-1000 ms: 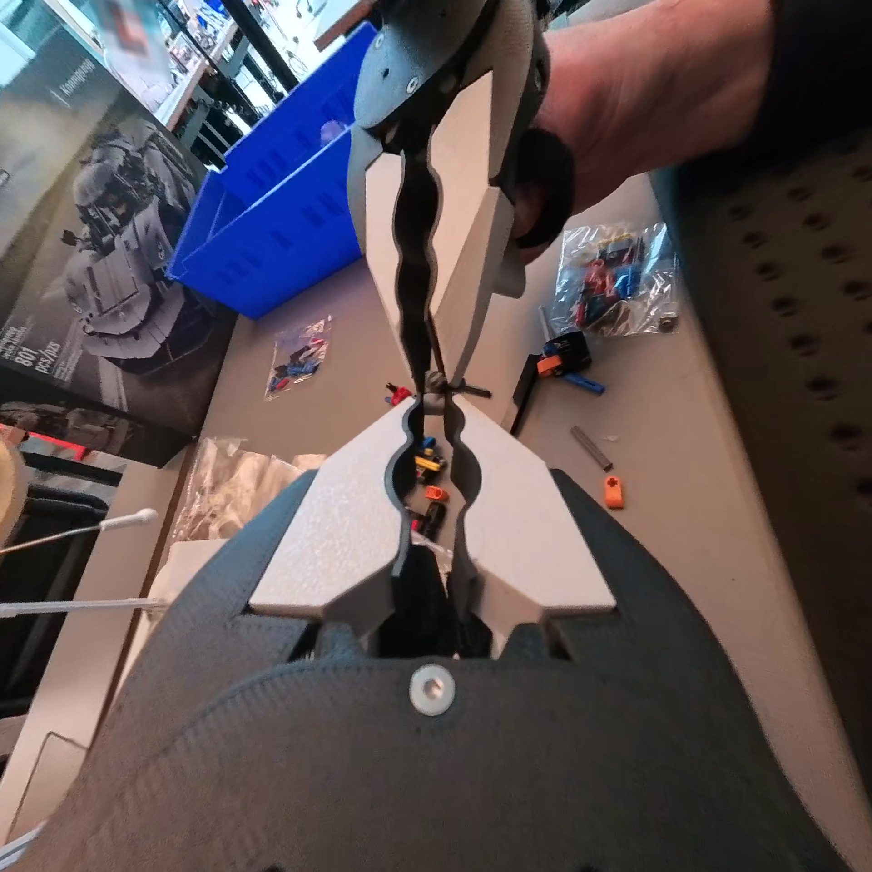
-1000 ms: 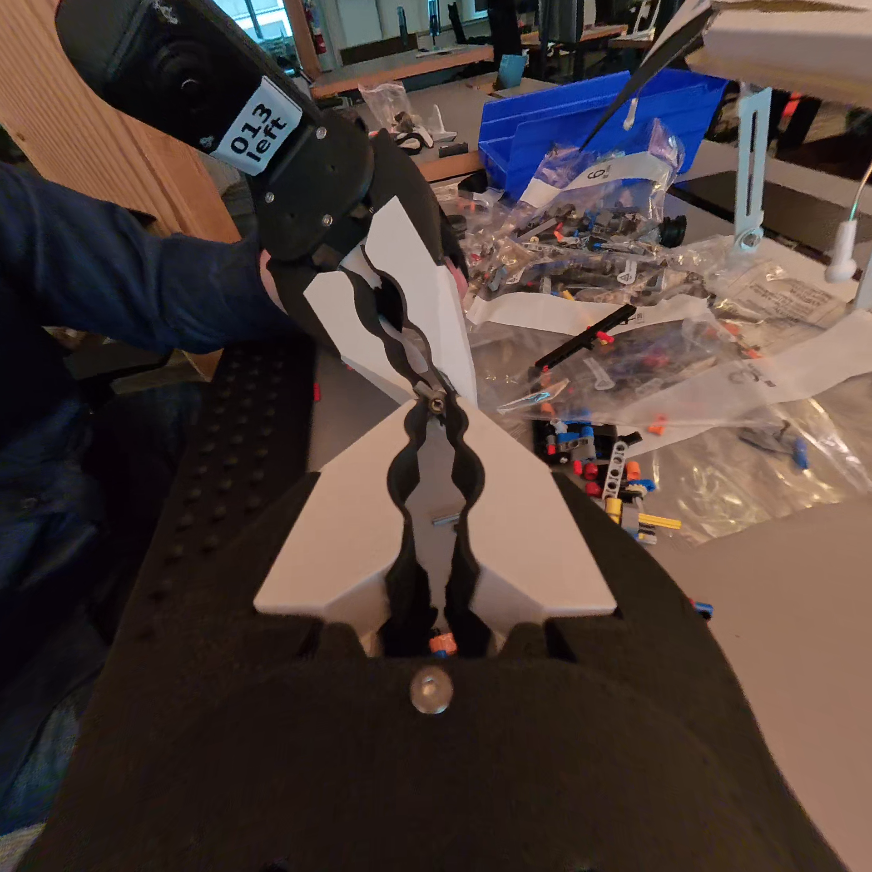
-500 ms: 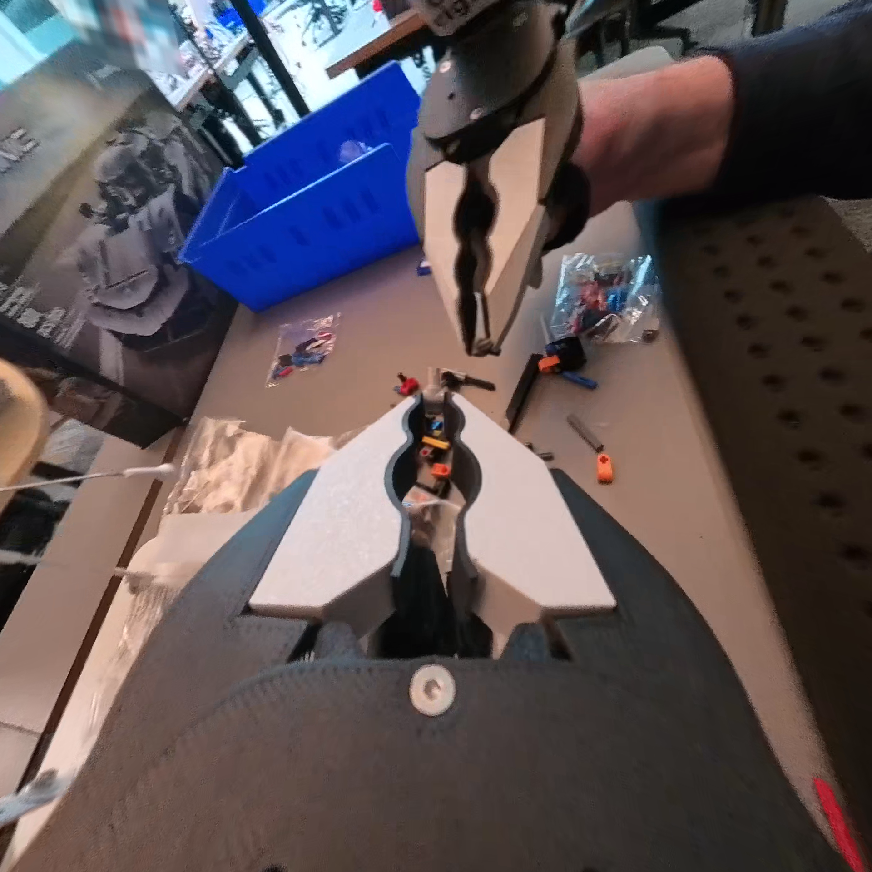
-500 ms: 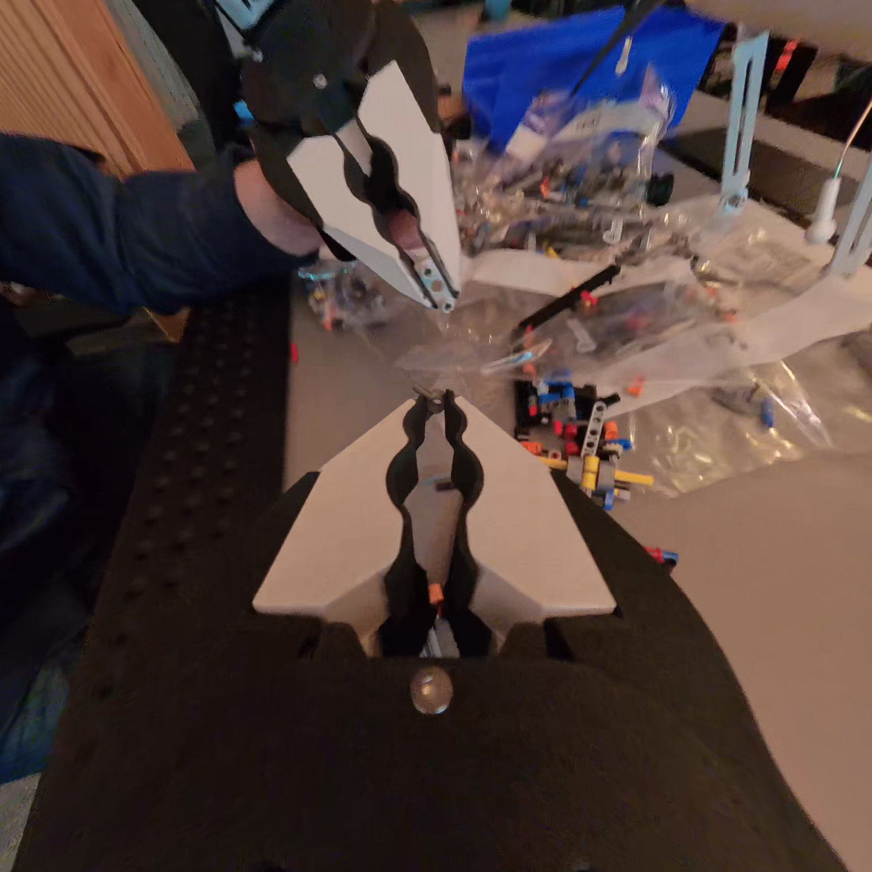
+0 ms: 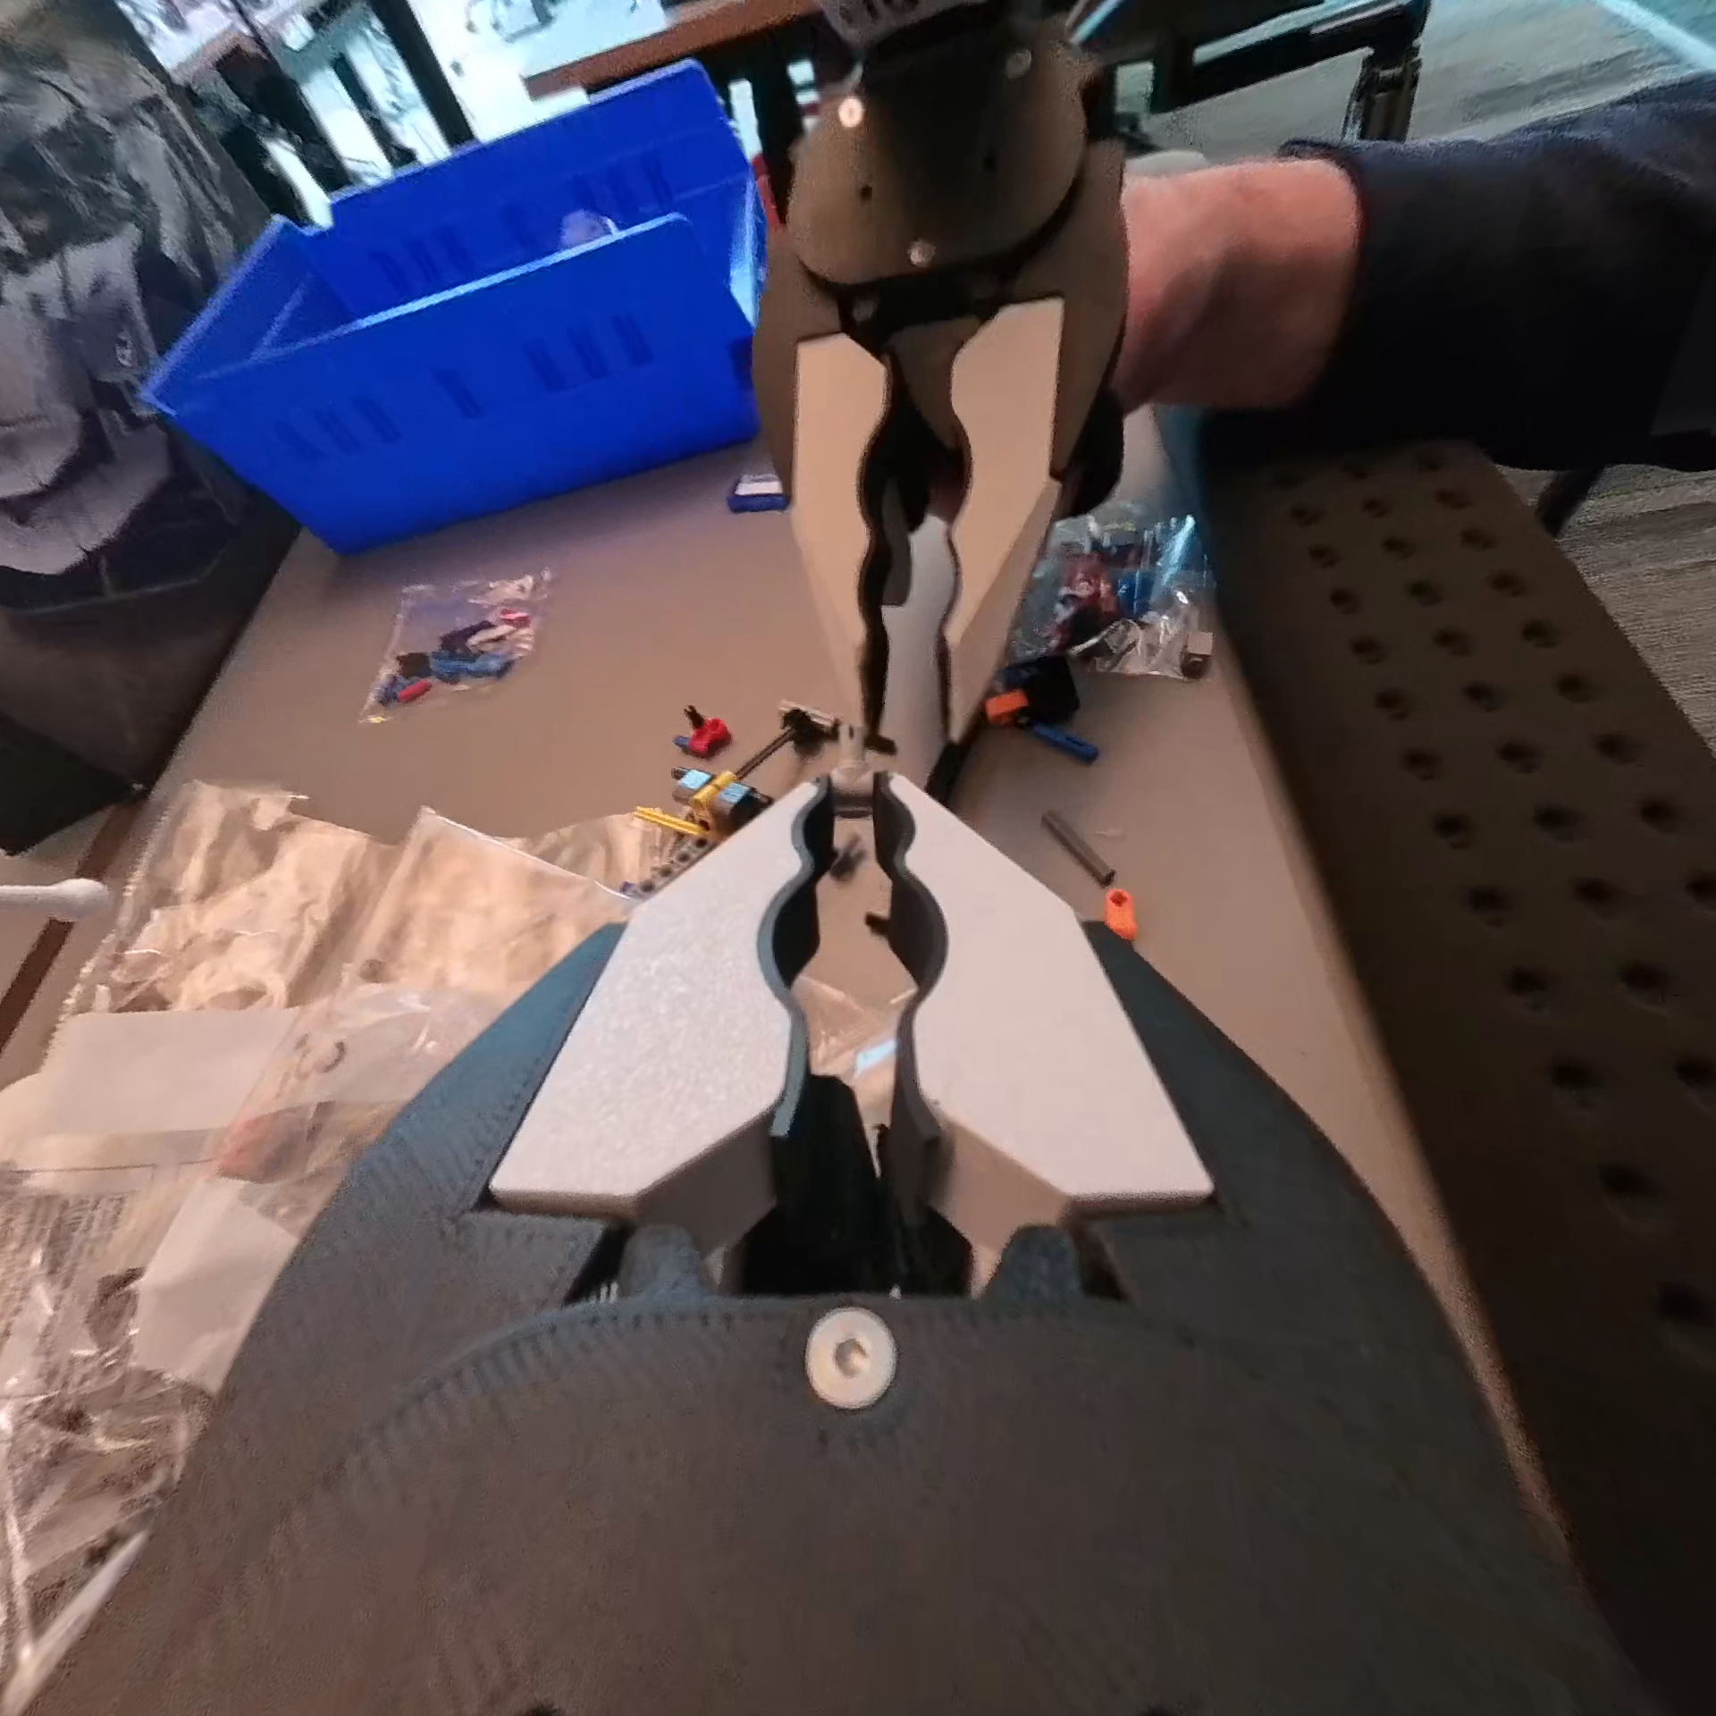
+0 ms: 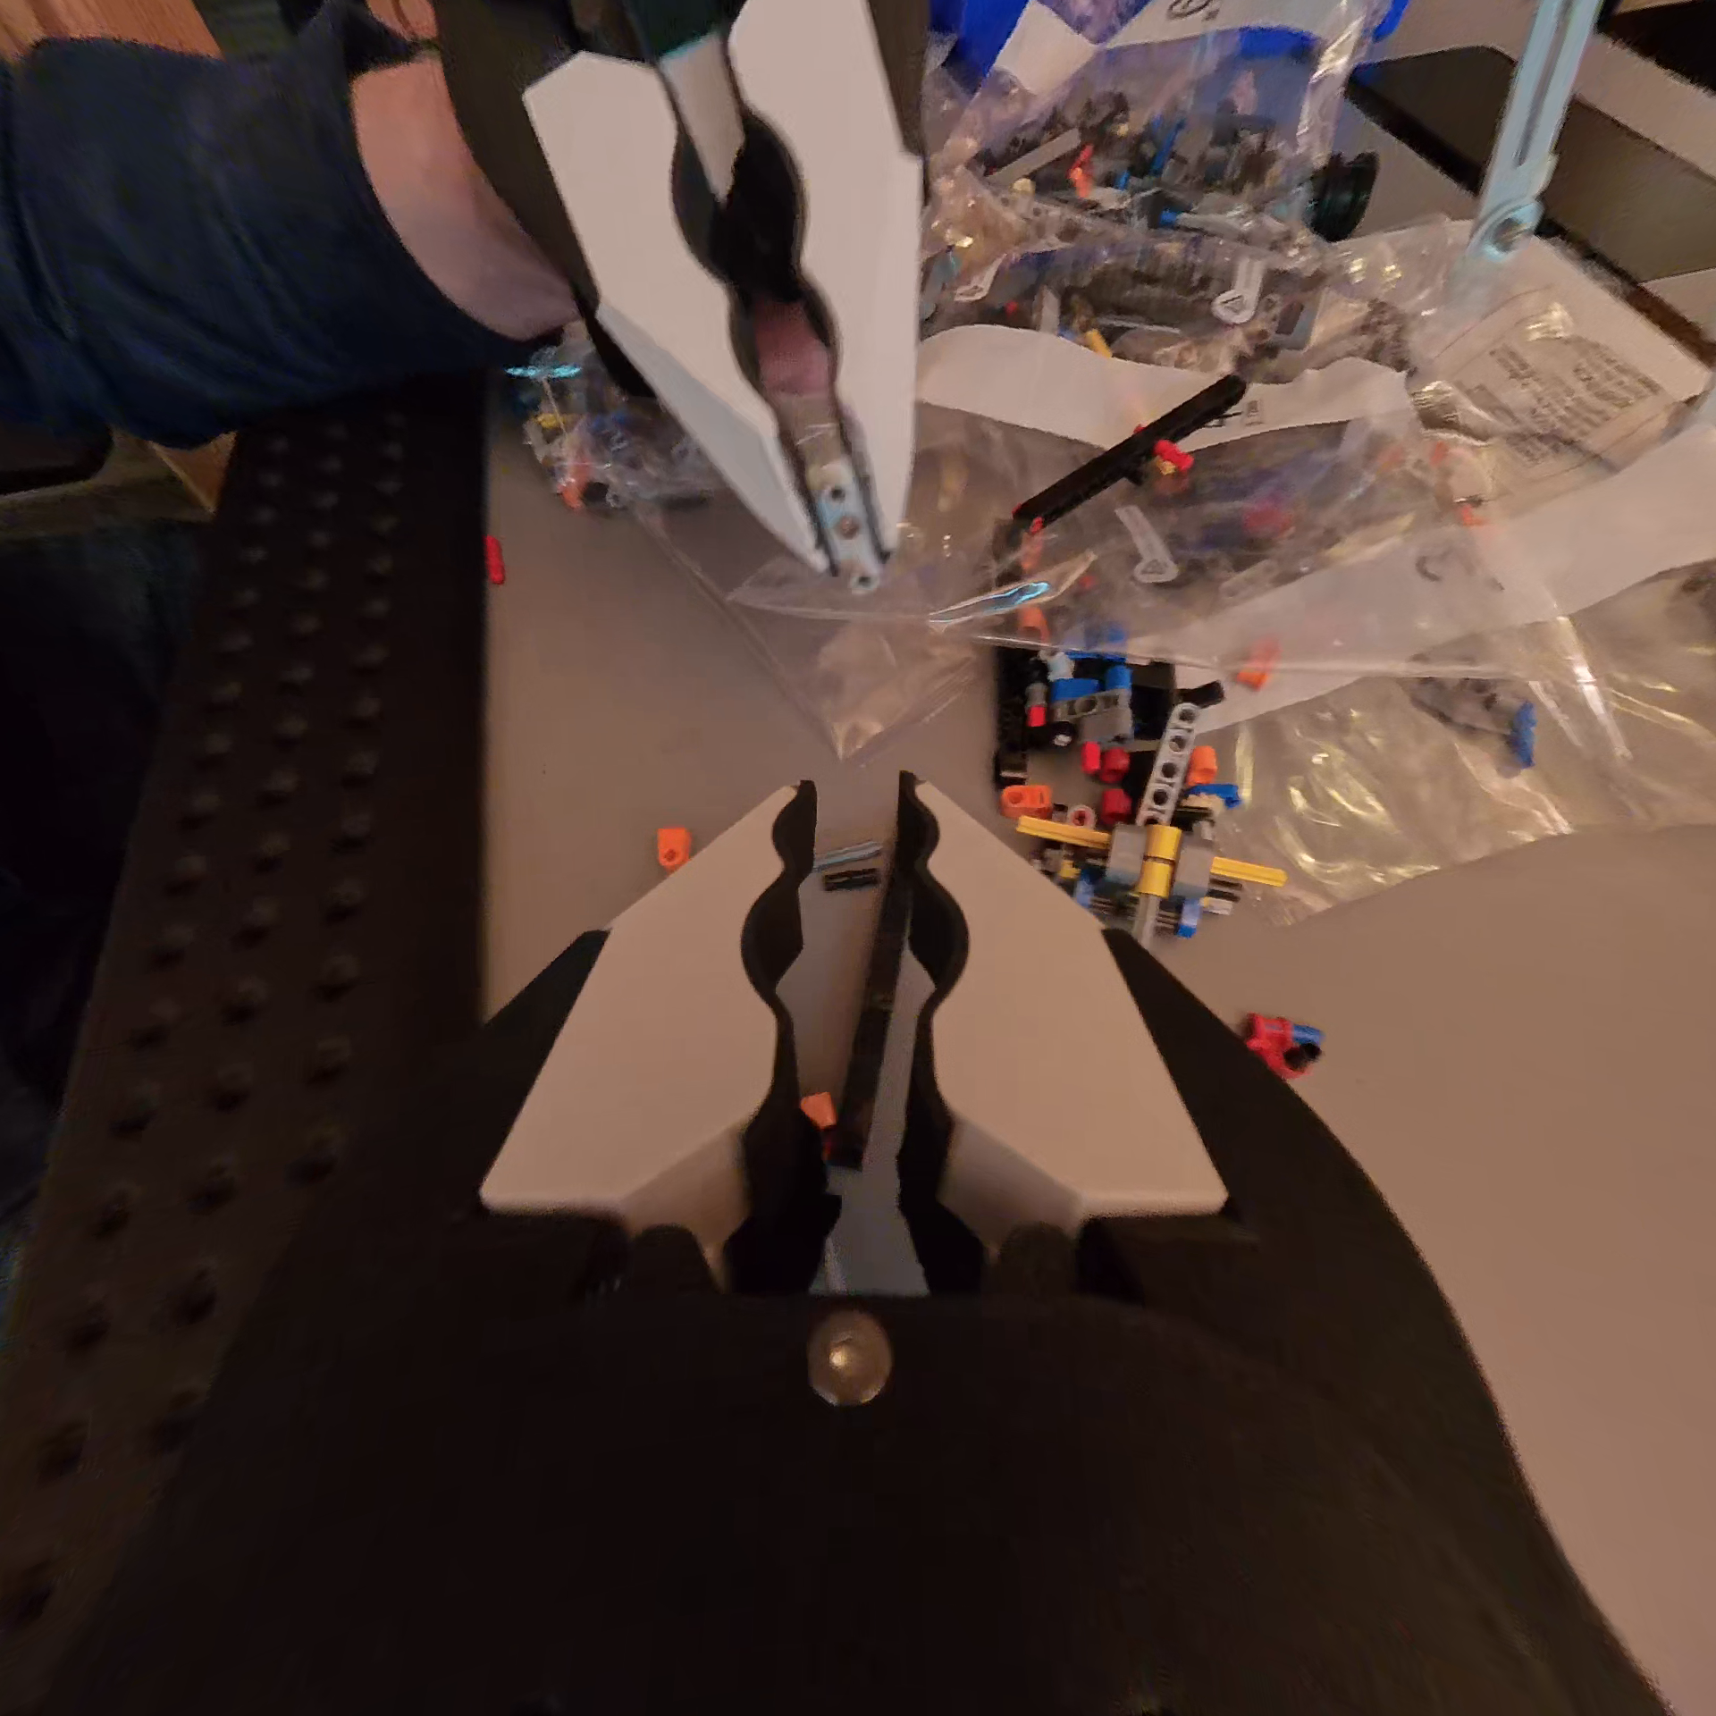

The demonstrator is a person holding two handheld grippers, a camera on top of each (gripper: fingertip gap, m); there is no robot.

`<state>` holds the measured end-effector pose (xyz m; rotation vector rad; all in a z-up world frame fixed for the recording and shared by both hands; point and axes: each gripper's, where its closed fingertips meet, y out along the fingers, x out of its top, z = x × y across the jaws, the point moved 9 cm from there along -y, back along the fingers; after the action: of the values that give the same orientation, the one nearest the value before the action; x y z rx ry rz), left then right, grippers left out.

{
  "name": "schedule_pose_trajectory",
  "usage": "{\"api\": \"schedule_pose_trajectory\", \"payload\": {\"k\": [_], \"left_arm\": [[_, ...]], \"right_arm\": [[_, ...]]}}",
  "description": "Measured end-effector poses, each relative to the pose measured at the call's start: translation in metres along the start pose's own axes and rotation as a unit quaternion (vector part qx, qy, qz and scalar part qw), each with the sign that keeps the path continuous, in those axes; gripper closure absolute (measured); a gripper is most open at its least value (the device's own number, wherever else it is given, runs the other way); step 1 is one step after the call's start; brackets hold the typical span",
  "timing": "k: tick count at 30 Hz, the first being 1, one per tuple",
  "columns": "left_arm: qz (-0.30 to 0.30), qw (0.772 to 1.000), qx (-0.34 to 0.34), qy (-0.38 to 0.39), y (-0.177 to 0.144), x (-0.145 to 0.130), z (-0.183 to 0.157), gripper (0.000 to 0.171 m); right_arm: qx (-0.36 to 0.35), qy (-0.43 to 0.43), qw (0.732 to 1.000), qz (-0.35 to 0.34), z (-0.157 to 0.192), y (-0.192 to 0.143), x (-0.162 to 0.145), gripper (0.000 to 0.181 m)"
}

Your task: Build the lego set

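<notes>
My left gripper (image 5: 850,789) is shut on a small light grey beam (image 5: 850,766) at its tips; the beam's holes show in the right wrist view (image 6: 843,525), where the left gripper (image 6: 850,557) hangs above the table. My right gripper (image 6: 854,789) is open and empty, low over the table, a short way from the left one. It also shows in the left wrist view (image 5: 910,734), just beyond the beam. A partly built yellow and grey assembly (image 6: 1147,873) lies to its right. A long black beam (image 6: 873,1003) lies on the table under its fingers.
A blue bin (image 5: 464,353) stands at the back. Clear bags of parts (image 6: 1161,186) and empty bags (image 5: 279,929) crowd one side. Loose pieces include an orange connector (image 6: 673,847) and a red piece (image 6: 1277,1040). A black perforated mat (image 6: 279,743) borders the table. My hands' fingertips stand some 4 cm from each other.
A second ago both grippers met tip to tip on the grey piece. They have drawn apart: the right gripper has opened and let go, and the left still holds the beam.
</notes>
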<state>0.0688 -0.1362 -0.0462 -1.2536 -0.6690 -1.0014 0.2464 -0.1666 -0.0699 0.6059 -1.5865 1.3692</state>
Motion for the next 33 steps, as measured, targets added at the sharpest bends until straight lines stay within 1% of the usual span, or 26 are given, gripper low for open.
{"api": "schedule_pose_trajectory", "payload": {"k": [2, 4, 6, 8, 11, 14, 16, 19, 22, 24, 27, 28, 29, 32, 33], "left_arm": [[0.013, 1.0, -0.023, -0.003, 0.002, -0.002, -0.003, 0.165], [0.041, 0.998, -0.038, 0.003, 0.006, -0.005, -0.007, 0.164], [0.076, 0.996, -0.052, 0.016, 0.012, -0.01, -0.012, 0.163], [0.113, 0.992, -0.056, 0.019, 0.02, -0.017, -0.015, 0.158], [0.148, 0.987, -0.063, 0.021, 0.028, -0.026, -0.018, 0.149], [0.155, 0.986, -0.063, 0.018, 0.029, -0.025, -0.018, 0.141], [0.144, 0.987, -0.072, 0.013, 0.026, -0.023, -0.019, 0.139], [0.134, 0.985, -0.111, 0.013, 0.024, -0.018, -0.026, 0.138], [0.162, 0.973, -0.16, 0.038, 0.029, -0.019, -0.043, 0.137], [0.183, 0.966, -0.176, 0.052, 0.036, -0.022, -0.052, 0.138], [0.223, 0.957, -0.173, 0.066, 0.043, -0.029, -0.055, 0.142], [0.212, 0.959, -0.179, 0.06, 0.044, -0.028, -0.056, 0.15], [0.209, 0.961, -0.173, 0.06, 0.045, -0.027, -0.055, 0.153], [0.223, 0.961, -0.149, 0.069, 0.046, -0.029, -0.051, 0.16], [0.228, 0.962, -0.137, 0.067, 0.046, -0.03, -0.049, 0.159]], "right_arm": [[-0.027, 0.014, 0.999, -0.014, -0.007, -0.007, 0.0, 0.168], [-0.046, 0.037, 0.998, -0.036, -0.015, -0.015, 0.001, 0.17], [-0.048, 0.052, 0.996, -0.045, -0.018, -0.019, -0.001, 0.17], [-0.05, 0.053, 0.997, -0.028, -0.019, -0.018, -0.004, 0.17], [-0.049, 0.039, 0.998, 0.015, -0.017, -0.013, -0.009, 0.168], [-0.02, 0.029, 0.997, 0.062, -0.011, -0.008, -0.017, 0.171], [-0.007, 0.025, 0.996, 0.08, -0.009, -0.007, -0.02, 0.17], [0.005, 0.032, 0.995, 0.093, -0.008, -0.006, -0.024, 0.173], [0.012, 0.029, 0.995, 0.098, -0.006, -0.004, -0.025, 0.174], [0.017, 0.03, 0.994, 0.102, -0.006, -0.003, -0.026, 0.175], [0.024, 0.022, 0.993, 0.11, -0.004, 0.001, -0.027, 0.176], [0.027, 0.021, 0.993, 0.113, -0.003, 0.001, -0.027, 0.177], [0.03, 0.021, 0.993, 0.115, -0.003, 0.001, -0.028, 0.177], [0.042, 0.019, 0.993, 0.107, 0.0, 0.0, -0.026, 0.176], [0.047, 0.017, 0.993, 0.106, 0.001, 0.0, -0.026, 0.175]]}}
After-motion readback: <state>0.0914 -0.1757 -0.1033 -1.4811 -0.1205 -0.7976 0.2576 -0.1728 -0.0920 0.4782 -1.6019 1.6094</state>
